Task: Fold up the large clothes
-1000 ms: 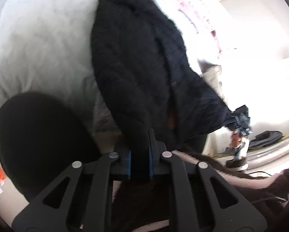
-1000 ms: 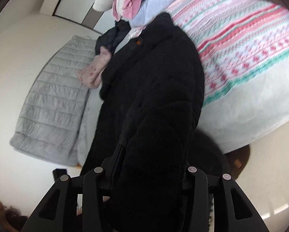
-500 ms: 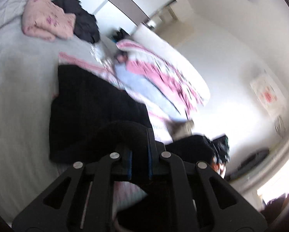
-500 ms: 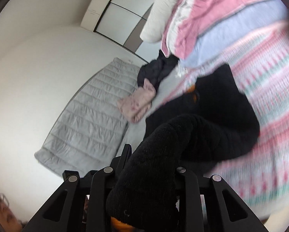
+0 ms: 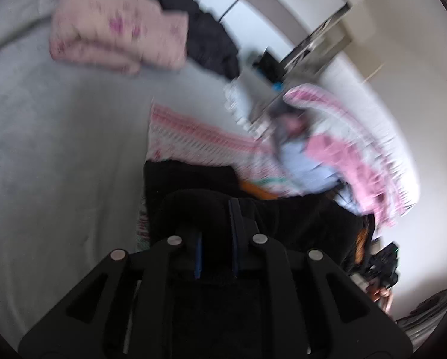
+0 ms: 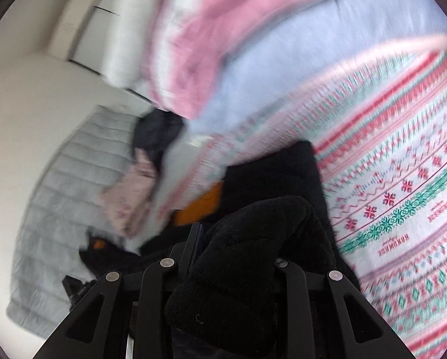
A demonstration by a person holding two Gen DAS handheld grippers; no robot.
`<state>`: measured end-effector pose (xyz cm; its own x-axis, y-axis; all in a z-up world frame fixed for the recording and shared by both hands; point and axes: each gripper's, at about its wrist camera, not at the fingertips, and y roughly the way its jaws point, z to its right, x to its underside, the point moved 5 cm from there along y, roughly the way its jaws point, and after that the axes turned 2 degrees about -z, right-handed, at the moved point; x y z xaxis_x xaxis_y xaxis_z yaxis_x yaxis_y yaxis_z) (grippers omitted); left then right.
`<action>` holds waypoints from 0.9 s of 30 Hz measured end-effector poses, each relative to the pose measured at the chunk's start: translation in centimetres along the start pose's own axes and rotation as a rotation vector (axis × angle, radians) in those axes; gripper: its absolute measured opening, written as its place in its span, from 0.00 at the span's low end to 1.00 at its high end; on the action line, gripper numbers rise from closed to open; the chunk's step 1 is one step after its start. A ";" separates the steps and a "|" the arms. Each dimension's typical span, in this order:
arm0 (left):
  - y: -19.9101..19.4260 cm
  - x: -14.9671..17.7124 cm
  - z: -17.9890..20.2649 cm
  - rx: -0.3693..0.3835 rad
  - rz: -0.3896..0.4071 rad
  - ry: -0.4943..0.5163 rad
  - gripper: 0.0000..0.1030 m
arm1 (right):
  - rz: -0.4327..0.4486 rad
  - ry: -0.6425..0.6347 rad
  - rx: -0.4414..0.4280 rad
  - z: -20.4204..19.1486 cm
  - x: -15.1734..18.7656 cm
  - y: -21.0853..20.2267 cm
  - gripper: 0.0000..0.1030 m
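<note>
A wide grey bedspread (image 5: 52, 161) takes up the left half of the left wrist view and serves as the work surface; in the right wrist view its quilted grey edge (image 6: 58, 179) hangs against a plain cream wall (image 6: 28, 104). Behind the bed runs a white wardrobe front (image 5: 271, 9) with dark seams between its panels. A patterned blanket (image 6: 403, 203) in red, green and white bands lies across the bed, and a heap of pink, white and pale blue bedding (image 6: 253, 45) is piled past it.

The black fleece jacket (image 5: 298, 221) lies on the patterned blanket, with a patch of orange lining (image 6: 202, 206) showing at its near edge. Both views are motion-blurred, so its exact outline is hard to read.

A folded pink floral garment (image 5: 115, 36) sits on the grey bedspread, touching a crumpled dark garment (image 5: 211, 45) beside it.

The left gripper (image 5: 216, 227) has its 2 fingers drawn close with a fold of the black jacket bunched between and over them. The right gripper (image 6: 238, 239) also pinches the jacket: a thick roll of black fleece bulges up between its jaws and hides the right finger.
</note>
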<state>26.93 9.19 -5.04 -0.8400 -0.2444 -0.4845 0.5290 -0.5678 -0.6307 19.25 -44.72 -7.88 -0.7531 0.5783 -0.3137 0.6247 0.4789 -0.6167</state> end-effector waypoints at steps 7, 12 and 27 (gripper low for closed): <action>2.5 1.0 -0.8 -0.004 -0.072 0.036 0.26 | -0.086 0.164 -0.222 3.6 -1.3 1.0 0.37; -2.0 -0.3 0.2 0.074 0.028 0.058 0.73 | -0.092 0.119 -0.303 1.4 -2.2 -2.2 0.56; 5.0 0.5 0.2 -0.146 -0.104 0.227 0.48 | 0.038 -0.395 0.393 1.3 -1.3 2.5 0.76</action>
<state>29.14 6.06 -8.37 -0.8508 0.0013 -0.5254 0.4667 -0.4575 -0.7569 21.53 -45.14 -9.89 -0.7990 0.2627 -0.5409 0.5857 0.1363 -0.7989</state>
